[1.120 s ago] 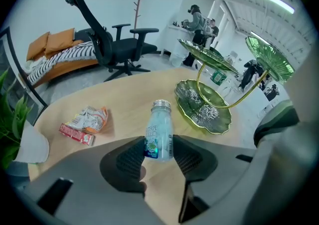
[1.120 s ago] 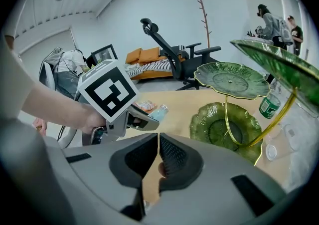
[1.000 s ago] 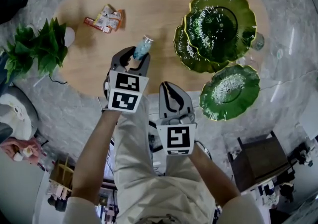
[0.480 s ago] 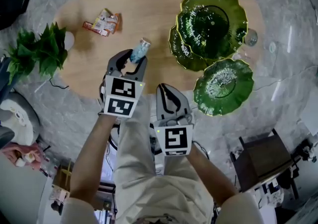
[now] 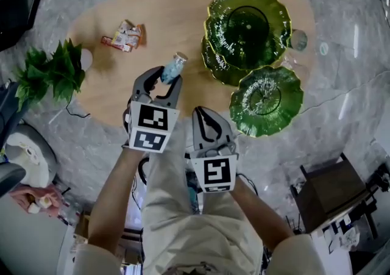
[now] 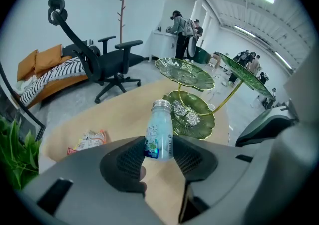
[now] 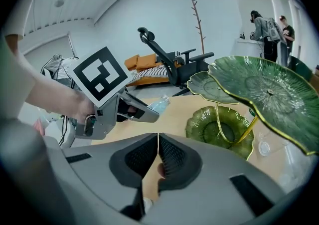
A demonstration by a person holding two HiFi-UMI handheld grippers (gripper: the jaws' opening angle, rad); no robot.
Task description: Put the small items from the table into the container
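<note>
**While the left gripper pinches a small bottle, the right one is pressed shut beside it**

Where the oval wooden table (image 5: 177, 17) curves toward its near edge, the left gripper (image 5: 163, 78) clamps a small pale-blue bottle (image 5: 173, 66) between its pads. The bottle has a silver screw cap and a printed label. The jaws stand fairly wide, gripping its lower half. It stands nearly upright with a slight tilt, cap pointing away from the person, over bare wood near the middle of that edge.

The container is a stand of three green, leaf-shaped glass dishes with gold rims on thin gold stems, at the table's right end. The large top dish (image 5: 247, 24) sits highest. A smaller low dish (image 5: 214, 63) shows partly beneath its near-left rim and is the one closest to the bottle. The third dish (image 5: 266, 100) reaches out past the table's near-right edge, above the marble floor. The bottle is outside all three, to the left of the low dish and apart from it.

The right gripper (image 5: 204, 112) has its jaws pressed together with nothing between them. It hovers just off the near edge, to the right of the left gripper.

Crumpled snack wrappers (image 5: 125, 35) lie on the wood toward the far-left end. A leafy plant (image 5: 52, 72) stands by the left edge. A small clear round object (image 5: 298, 40) lies at the right edge, beside the top dish.
</note>
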